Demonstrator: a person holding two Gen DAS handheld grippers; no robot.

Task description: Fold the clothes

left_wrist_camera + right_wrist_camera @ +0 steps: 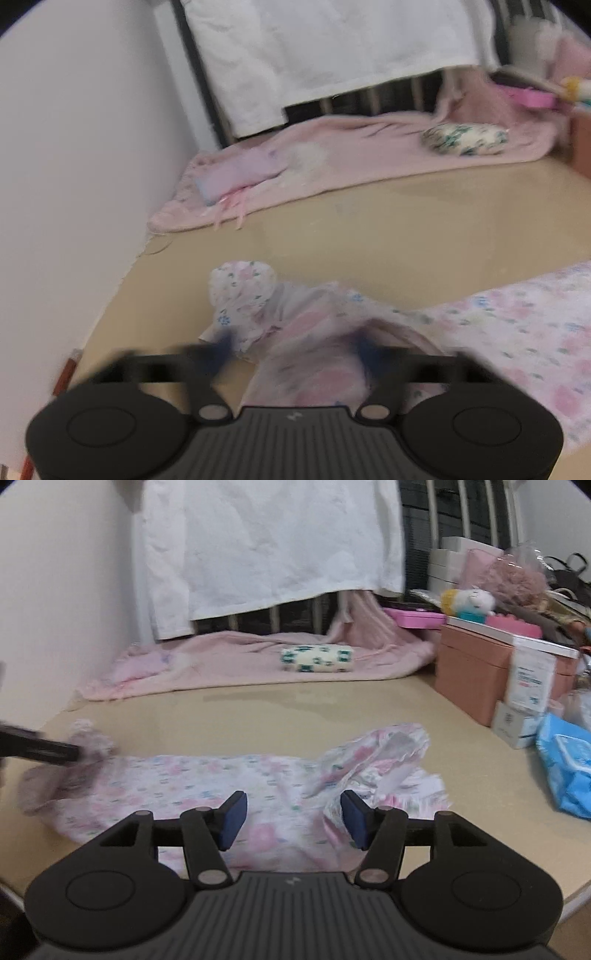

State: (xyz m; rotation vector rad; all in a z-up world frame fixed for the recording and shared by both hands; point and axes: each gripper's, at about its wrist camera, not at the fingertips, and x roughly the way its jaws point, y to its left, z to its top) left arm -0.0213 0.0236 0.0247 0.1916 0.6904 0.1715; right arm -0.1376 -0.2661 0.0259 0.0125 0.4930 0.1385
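A pink and white floral garment (207,786) lies spread across the beige table (332,705), with a bunched ruffled end at the right (388,753). My right gripper (293,821) is open just above the garment's middle, blue pads apart. My left gripper (295,349) is open over the garment's left end (306,332), with cloth lying between its blurred fingers. In the right wrist view the left gripper's finger (44,751) reaches in from the left edge at the garment's left end.
A pink blanket (240,664) with a rolled floral cloth (317,659) lies at the table's back. A white sheet (266,542) hangs behind. Pink boxes (476,668), white cartons and a blue wipes pack (565,764) crowd the right side. A wall runs along the left.
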